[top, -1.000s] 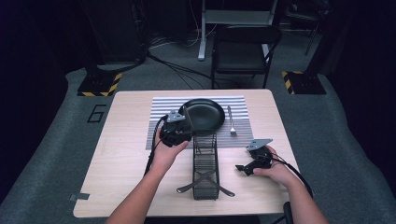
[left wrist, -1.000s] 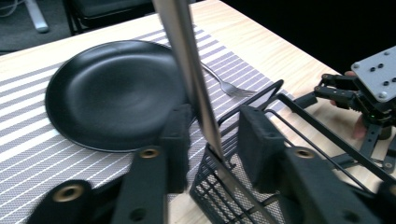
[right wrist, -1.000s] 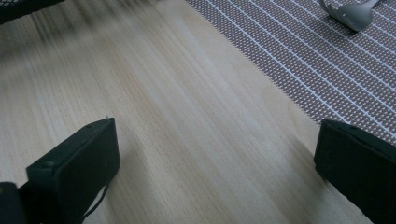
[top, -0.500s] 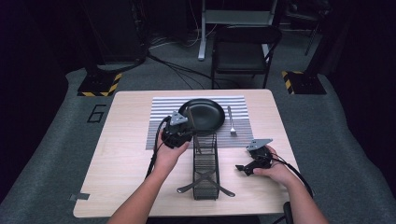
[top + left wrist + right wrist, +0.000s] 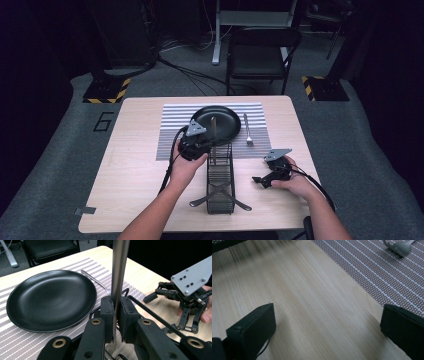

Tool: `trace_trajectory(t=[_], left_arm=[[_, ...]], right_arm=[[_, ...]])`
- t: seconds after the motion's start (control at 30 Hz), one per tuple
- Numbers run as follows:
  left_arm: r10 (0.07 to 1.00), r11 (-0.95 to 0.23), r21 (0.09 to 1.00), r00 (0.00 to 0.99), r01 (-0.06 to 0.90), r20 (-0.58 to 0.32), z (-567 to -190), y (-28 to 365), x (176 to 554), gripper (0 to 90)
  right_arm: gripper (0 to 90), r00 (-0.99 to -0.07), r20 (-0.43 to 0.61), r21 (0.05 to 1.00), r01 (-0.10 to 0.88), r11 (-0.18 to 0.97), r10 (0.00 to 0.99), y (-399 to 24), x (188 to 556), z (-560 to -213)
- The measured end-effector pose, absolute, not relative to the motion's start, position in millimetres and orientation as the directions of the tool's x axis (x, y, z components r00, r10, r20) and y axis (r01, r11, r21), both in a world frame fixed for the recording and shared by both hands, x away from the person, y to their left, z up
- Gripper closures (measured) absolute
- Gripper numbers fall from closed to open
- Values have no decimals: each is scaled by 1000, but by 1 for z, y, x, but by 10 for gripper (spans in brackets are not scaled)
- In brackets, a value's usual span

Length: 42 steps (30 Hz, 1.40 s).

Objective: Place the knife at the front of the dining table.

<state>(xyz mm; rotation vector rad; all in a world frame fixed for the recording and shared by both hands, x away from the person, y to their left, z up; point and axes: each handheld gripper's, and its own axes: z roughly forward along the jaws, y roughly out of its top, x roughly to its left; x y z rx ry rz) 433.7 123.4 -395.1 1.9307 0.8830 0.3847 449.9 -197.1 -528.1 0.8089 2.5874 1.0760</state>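
**A:** One piece of cutlery matters here: a plain steel utensil [image 5: 119, 270], pinched between the pads of the left gripper [image 5: 115, 315], whose jaws are narrowed tight on its flat shaft.

**B:** Where does it sit?

**A:** Over the far end of the wire caddy [image 5: 220, 180], just beside the near rim of the black plate [image 5: 50, 300]. Its lower end dips among the caddy's wires. Whether it touches the bottom is hidden.

**B:** Which way does it point?

**A:** Its long axis stands almost upright, with one end up toward the high camera and the other straight down into the caddy. The pictures don't show which end is the handle.

**B:** How should the person handle this step?

**A:** Probably by moving the utensil along its own axis, straight up or down, so it doesn't snag a wire. The grip sits low on the shaft, so the long part above could swing, and a firm, level pinch would help. The caddy's rim should be cleared before any sideways move toward the striped placemat [image 5: 172, 135], where a fork [image 5: 247, 131] lies to the plate's right.

**B:** And the other claw?

**A:** The right gripper [image 5: 260, 179] has its jaws spread wide and holds nothing. It is low over the bare table [image 5: 135, 170], to the right of the caddy and apart from it. It looks free to steady the caddy if it shifts.
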Motion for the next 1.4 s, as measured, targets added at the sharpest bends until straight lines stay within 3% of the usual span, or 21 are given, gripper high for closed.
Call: trace_trajectory(t=[1.4], left_arm=[[716,-289,903,698,319,-18,-292,144,415,828]], right_arm=[[0,-827,0,707,398,584,563,-197,450,-528]])
